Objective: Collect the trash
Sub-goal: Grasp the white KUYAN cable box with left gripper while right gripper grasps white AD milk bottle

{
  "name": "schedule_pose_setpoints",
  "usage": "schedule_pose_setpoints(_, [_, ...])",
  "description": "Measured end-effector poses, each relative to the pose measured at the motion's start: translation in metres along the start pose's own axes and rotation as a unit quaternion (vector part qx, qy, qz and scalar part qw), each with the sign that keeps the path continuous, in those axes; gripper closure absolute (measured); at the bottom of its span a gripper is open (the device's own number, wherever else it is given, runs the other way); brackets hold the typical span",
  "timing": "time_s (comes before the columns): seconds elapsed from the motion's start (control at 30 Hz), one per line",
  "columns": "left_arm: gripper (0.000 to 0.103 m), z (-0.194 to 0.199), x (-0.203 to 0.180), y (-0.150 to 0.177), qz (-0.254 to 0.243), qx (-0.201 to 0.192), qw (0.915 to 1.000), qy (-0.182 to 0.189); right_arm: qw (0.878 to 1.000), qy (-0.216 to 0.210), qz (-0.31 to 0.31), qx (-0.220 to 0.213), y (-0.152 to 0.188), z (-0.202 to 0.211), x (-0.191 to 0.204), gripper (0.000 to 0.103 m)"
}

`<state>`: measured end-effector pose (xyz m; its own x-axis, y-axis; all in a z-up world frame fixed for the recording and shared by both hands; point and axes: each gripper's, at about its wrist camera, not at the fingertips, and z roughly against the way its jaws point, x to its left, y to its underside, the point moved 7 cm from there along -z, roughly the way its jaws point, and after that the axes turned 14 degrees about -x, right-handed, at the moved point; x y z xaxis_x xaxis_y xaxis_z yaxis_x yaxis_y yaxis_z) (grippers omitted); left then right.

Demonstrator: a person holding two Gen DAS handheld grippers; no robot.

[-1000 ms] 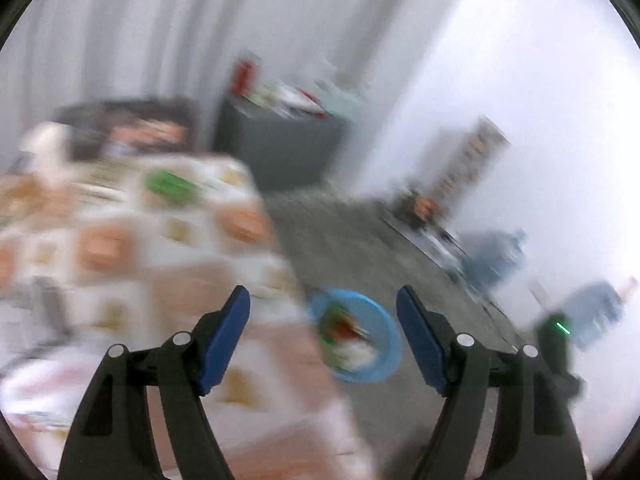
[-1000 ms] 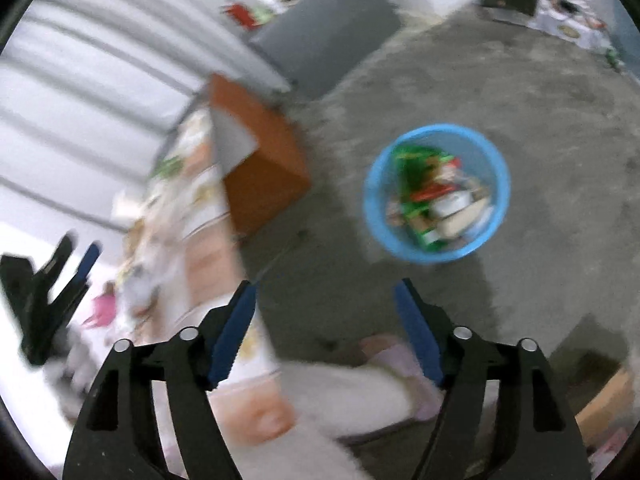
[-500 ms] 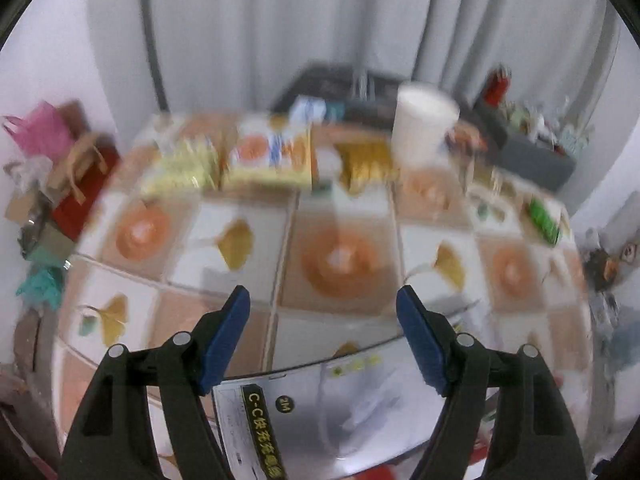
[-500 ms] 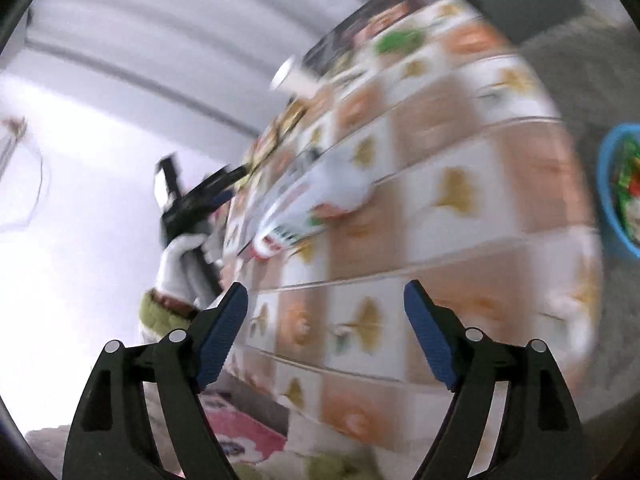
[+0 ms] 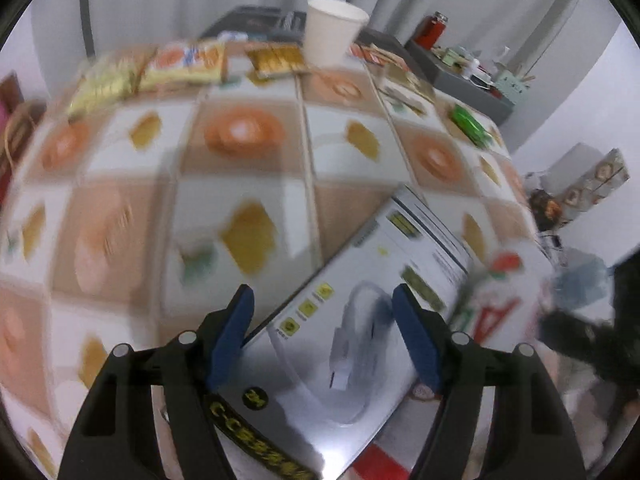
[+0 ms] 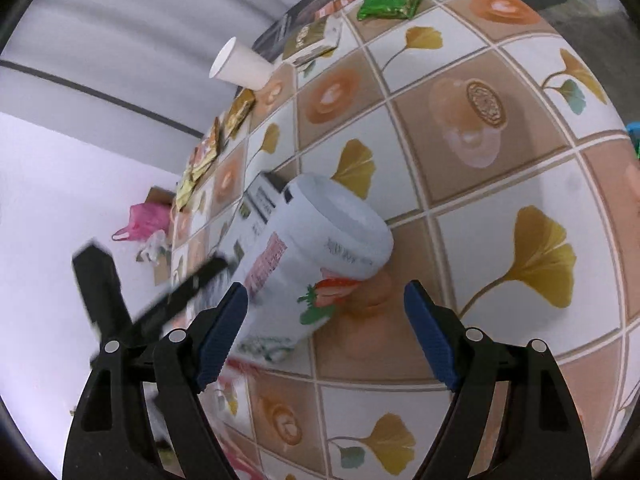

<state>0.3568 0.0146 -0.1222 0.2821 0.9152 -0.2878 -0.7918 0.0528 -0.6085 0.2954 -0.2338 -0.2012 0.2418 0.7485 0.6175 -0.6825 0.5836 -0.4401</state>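
Left gripper (image 5: 322, 332) jaws closing, empty, over cable box (image 5: 360, 336); box long axis diagonal across jaws. Right gripper (image 6: 324, 336) wide open, empty; strawberry cup (image 6: 320, 248) on its side beside box, nearest its left finger.

In the left wrist view, the flat white cardboard box printed with a cable (image 5: 356, 344) runs between the jaws and is cut off by the bottom edge; its yellow lettering is partly covered by the left finger (image 5: 230, 338). Right of the jaws, a dark smeared shape (image 5: 592, 328) is too blurred to identify. In the right wrist view, the white plastic bag with a strawberry print (image 6: 316, 256) passes behind the left finger (image 6: 222, 338); the blue bin (image 6: 634, 132) at the right edge is almost wholly cut off.
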Motion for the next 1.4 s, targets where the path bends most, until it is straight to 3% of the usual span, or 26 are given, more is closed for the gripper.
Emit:
schedule_pose_setpoints(0.2, [0.034, 0.027, -0.029, 0.052, 0.045, 0.009, 0.9977, 0.05, 1.0, 0.009, 0.014, -0.01, -0.001, 0.004, -0.004, 0.025])
schedule_pose_setpoints(0.5, [0.034, 0.061, -0.064, 0.105, 0.03, -0.034, 0.9979, 0.046, 0.994, 0.032, 0.107, -0.008, 0.027, 0.034, -0.001, 0.024])
schedule_pose_setpoints(0.77, [0.033, 0.07, -0.061, 0.106, 0.014, -0.054, 0.9983, 0.019, 0.985, 0.039, 0.169, 0.01, 0.035, 0.027, 0.015, 0.021])
schedule_pose_setpoints(0.97, [0.03, 0.076, -0.057, 0.108, 0.017, -0.05, 0.9985, 0.012, 0.985, 0.019, 0.168, 0.025, 0.034, 0.009, 0.021, 0.02])
schedule_pose_setpoints(1.07, [0.026, 0.077, -0.059, 0.104, 0.014, -0.055, 0.9984, 0.009, 0.987, 0.003, 0.16, 0.034, 0.037, 0.006, 0.022, 0.034])
schedule_pose_setpoints(1.1, [0.024, 0.077, -0.06, 0.103, 0.013, -0.056, 0.9983, 0.007, 0.987, 0.0, 0.158, 0.039, 0.039, 0.006, 0.021, 0.044])
schedule_pose_setpoints(1.4, [0.013, 0.064, -0.079, 0.087, -0.021, -0.058, 0.9979, -0.022, 0.987, 0.031, 0.159, 0.017, 0.048, 0.045, -0.015, 0.047])
